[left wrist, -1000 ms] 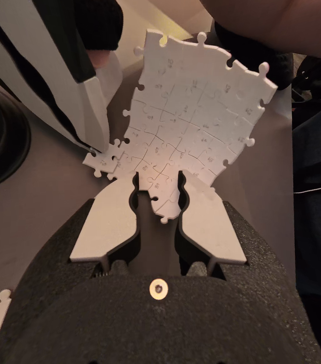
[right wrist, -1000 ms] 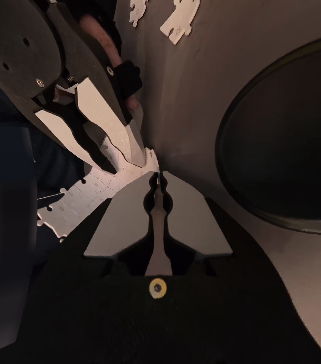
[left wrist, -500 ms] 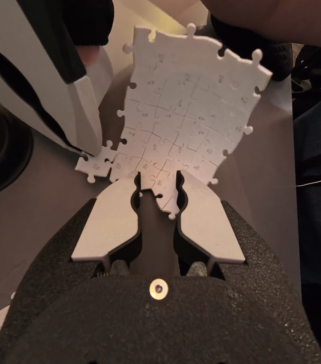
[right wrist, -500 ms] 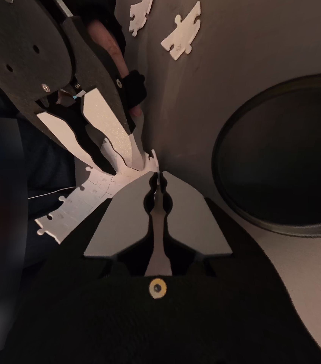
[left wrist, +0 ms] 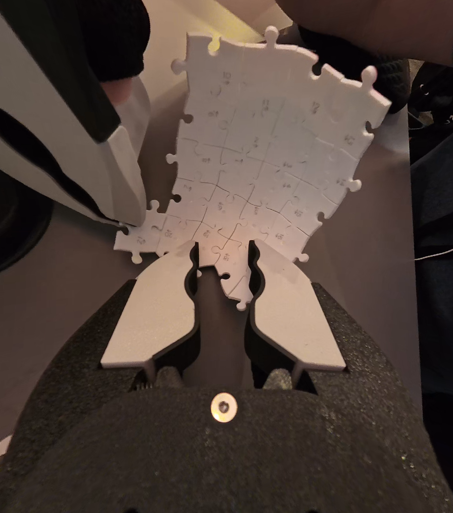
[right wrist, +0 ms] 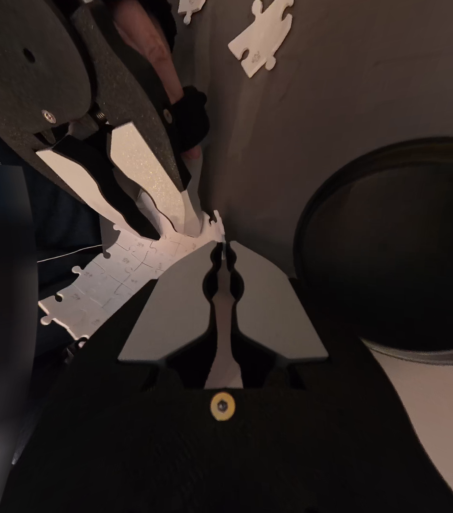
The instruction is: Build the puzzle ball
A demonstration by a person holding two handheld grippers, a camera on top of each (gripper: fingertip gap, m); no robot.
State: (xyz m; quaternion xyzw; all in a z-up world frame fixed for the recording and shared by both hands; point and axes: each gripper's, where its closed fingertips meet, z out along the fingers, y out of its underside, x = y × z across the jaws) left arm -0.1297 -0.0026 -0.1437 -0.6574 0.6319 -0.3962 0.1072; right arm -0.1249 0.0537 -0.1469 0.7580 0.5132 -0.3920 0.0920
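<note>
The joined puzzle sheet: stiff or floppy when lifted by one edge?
The joined puzzle sheet already curves, so it probably flexes. Its many seams could pop apart under bending. The left gripper straddles only its lower edge, so it may sag.

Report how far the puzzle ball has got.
Done: a curved white sheet of joined pieces, far from a closed ball. In hand: the left gripper grips the sheet's lower edge, while the right gripper is shut on the corner piece at the sheet's edge, apparently seating it. Left: loose pieces lie on the grey table, and the sheet's edges are still open.
</note>
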